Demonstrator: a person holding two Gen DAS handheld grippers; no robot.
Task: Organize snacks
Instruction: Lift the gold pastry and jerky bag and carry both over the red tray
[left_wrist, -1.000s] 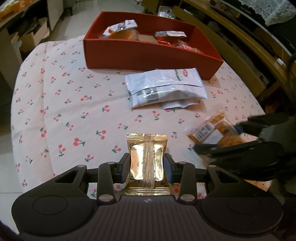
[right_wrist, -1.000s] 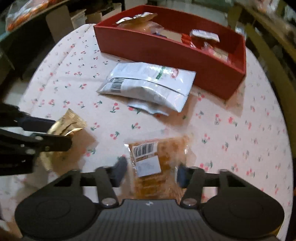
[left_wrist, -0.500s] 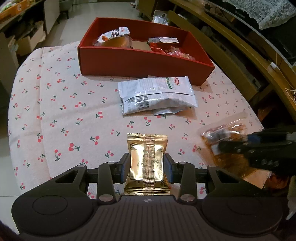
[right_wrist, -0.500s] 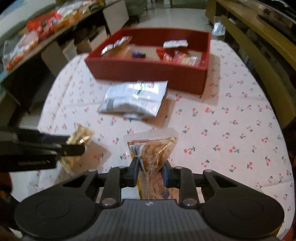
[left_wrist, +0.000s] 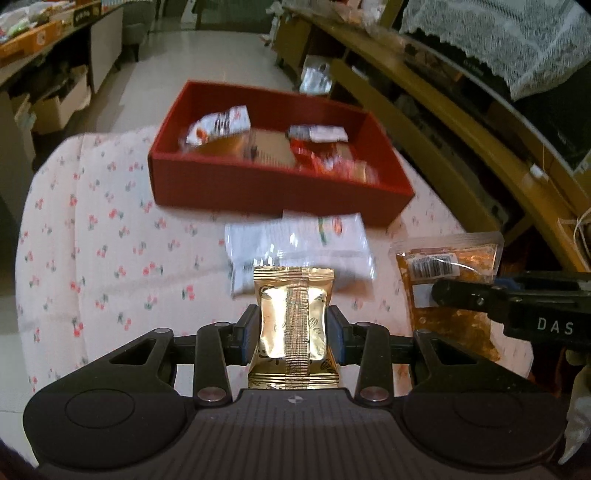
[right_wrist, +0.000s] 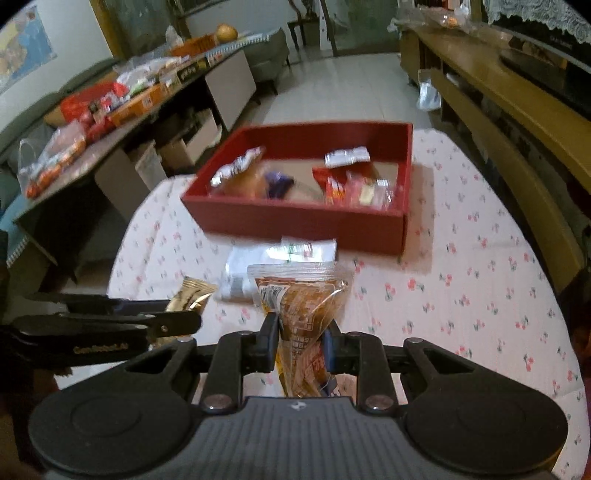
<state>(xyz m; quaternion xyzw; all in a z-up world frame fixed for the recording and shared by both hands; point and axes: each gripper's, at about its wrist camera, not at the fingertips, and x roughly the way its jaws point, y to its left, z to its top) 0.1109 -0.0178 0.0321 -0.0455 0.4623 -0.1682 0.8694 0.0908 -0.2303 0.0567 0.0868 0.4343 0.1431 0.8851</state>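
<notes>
While some snacks lie in the box (left_wrist: 258, 192), my left gripper (left_wrist: 293, 328) clamps a gold packet (left_wrist: 293, 317), my right gripper (right_wrist: 301, 343) an orange bag (right_wrist: 303, 306), and a white bag (left_wrist: 295, 240) waits before the box.

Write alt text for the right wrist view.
The right claw pinches a clear bag of orange snacks above a cherry-print tablecloth. Ahead sit a white packet and a red box holding snacks; at left, the left claw grips a gold packet.

Dim indoor light; glare flares on the gold foil packet (left_wrist: 293, 314). The red box (left_wrist: 273, 192) is motion-blurred. Fisheye bends and darkens the edges.
</notes>
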